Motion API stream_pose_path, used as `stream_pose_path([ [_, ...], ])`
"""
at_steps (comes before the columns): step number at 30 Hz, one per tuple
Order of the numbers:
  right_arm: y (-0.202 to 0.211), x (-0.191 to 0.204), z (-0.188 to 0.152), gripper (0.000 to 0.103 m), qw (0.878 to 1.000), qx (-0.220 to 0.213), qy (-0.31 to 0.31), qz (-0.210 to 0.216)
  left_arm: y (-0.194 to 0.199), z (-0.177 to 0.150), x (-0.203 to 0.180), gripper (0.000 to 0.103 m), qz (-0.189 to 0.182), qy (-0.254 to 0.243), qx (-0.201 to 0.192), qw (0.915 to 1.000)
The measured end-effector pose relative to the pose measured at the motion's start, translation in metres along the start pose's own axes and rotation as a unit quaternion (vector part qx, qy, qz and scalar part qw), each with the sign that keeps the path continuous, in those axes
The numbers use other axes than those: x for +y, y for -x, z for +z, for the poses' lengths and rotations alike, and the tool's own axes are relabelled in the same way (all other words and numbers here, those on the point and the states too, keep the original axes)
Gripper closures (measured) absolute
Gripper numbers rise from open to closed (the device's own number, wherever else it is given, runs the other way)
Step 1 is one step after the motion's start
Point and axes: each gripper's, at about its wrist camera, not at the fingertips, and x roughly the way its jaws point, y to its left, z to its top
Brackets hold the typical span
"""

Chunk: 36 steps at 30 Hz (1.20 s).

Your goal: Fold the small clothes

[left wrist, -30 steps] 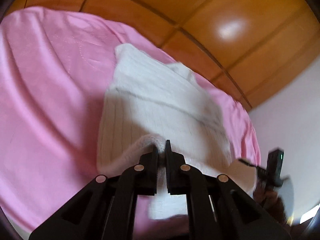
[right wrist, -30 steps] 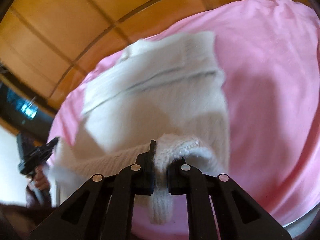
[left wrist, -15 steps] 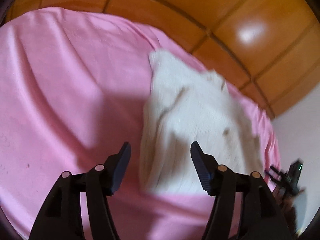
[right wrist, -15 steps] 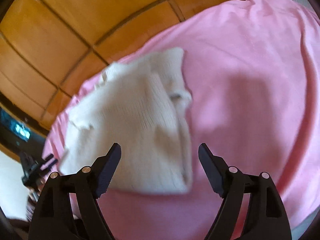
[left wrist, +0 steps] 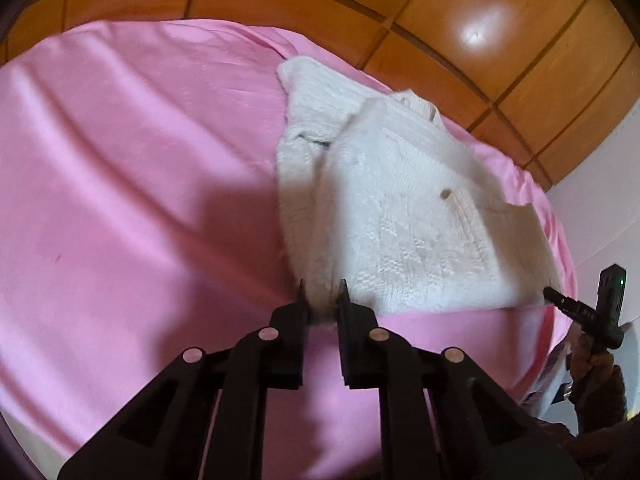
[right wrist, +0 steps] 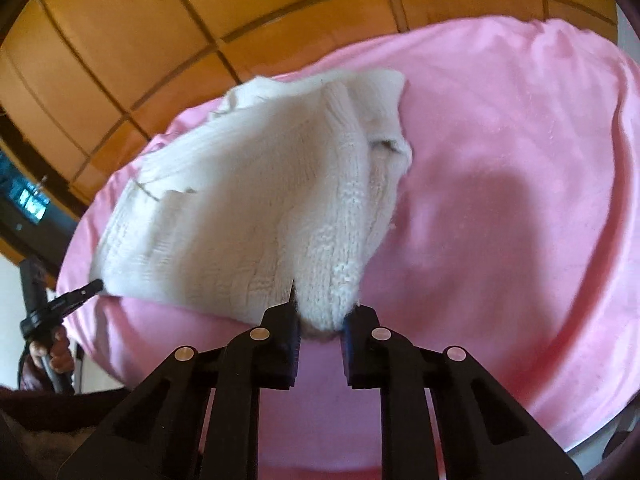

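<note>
Both your left gripper [left wrist: 322,294] and right gripper [right wrist: 318,312] pinch near corners of the soft, floppy white knitted sweater [left wrist: 400,208]; keep gripping its thick folded edges.

left hand-held gripper [left wrist: 322,300]: black fingers, silver screws | right hand-held gripper [right wrist: 319,312]: same

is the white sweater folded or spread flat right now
Folded, partly lifted. The sweater lies doubled in layers on the pink sheet, near corners pinched by the left gripper and right gripper.
</note>
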Motion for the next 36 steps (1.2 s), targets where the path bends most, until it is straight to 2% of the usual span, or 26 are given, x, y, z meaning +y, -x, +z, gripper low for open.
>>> stream_pose_path([
  [5,0.021,0.001,-0.022,0.088,0.999,0.03,0.02,0.001,0.028,-0.041,0.016,0.098,-0.009,0.042,0.014,0.999],
  [6,0.021,-0.002,-0.03,0.088,0.999,0.044,0.019,0.0,0.03,-0.047,0.019,0.103,-0.005,0.045,0.02,0.9988],
  [8,0.02,-0.006,-0.041,0.088,0.998,0.062,0.015,0.001,0.036,-0.065,0.027,0.103,0.025,0.054,0.036,0.9976],
  [9,0.019,-0.008,-0.045,0.088,0.997,0.071,0.012,0.0,0.04,-0.07,0.035,0.103,0.031,0.074,0.04,0.996],
  [10,0.019,-0.011,-0.046,0.086,0.997,0.074,0.009,0.001,0.046,-0.071,0.042,0.103,0.024,0.089,0.032,0.9952],
  [12,0.02,-0.014,-0.039,0.08,0.998,0.07,0.0,0.0,0.063,-0.065,0.045,0.103,0.028,0.102,-0.01,0.9943],
  [13,0.025,-0.016,-0.033,0.069,0.998,0.058,-0.003,-0.007,0.072,-0.055,0.039,0.103,0.021,0.089,-0.032,0.9953],
  [14,0.03,-0.018,-0.026,0.064,0.999,0.041,-0.004,-0.02,0.075,-0.045,0.03,0.093,0.01,0.07,-0.045,0.9964],
  [15,0.034,-0.016,-0.021,0.063,0.999,0.028,0.002,-0.026,0.076,-0.037,0.02,0.076,-0.001,0.05,-0.048,0.9976],
  [16,0.036,-0.013,-0.014,0.063,0.999,0.014,0.009,-0.029,0.074,-0.031,0.008,0.072,-0.009,0.029,-0.05,0.9983],
  [18,0.033,0.001,0.0,0.063,0.999,-0.003,0.027,-0.024,0.059,-0.013,-0.021,0.069,-0.027,-0.025,-0.048,0.9981],
  [21,0.012,0.033,0.012,0.061,0.998,-0.01,0.064,0.002,0.028,0.004,-0.054,0.068,-0.046,-0.079,-0.028,0.9954],
  [22,0.001,0.044,0.015,0.05,0.997,-0.008,0.074,0.008,0.01,0.008,-0.068,0.068,-0.044,-0.103,-0.014,0.9936],
  [24,-0.024,0.064,0.018,0.038,0.996,0.0,0.093,0.013,-0.017,0.013,-0.081,0.066,-0.03,-0.126,0.01,0.9915],
  [28,-0.065,0.082,0.02,0.039,0.993,0.026,0.115,-0.001,-0.066,0.02,-0.099,0.063,-0.004,-0.157,0.058,0.9858],
  [29,-0.073,0.084,0.019,0.042,0.992,0.031,0.119,-0.01,-0.074,0.02,-0.104,0.063,-0.001,-0.168,0.06,0.984],
  [31,-0.083,0.084,0.015,0.078,0.991,0.036,0.129,-0.031,-0.083,0.018,-0.11,0.077,0.017,-0.185,0.058,0.9809],
  [32,-0.082,0.082,0.014,0.087,0.99,0.03,0.132,-0.039,-0.082,0.016,-0.111,0.092,0.026,-0.197,0.049,0.9788],
  [33,-0.081,0.08,0.014,0.098,0.991,0.029,0.126,-0.033,-0.079,0.015,-0.112,0.098,0.023,-0.204,0.039,0.9779],
  [36,-0.069,0.08,0.014,0.099,0.991,0.017,0.131,-0.031,-0.064,0.015,-0.109,0.099,0.021,-0.197,0.001,0.9803],
])
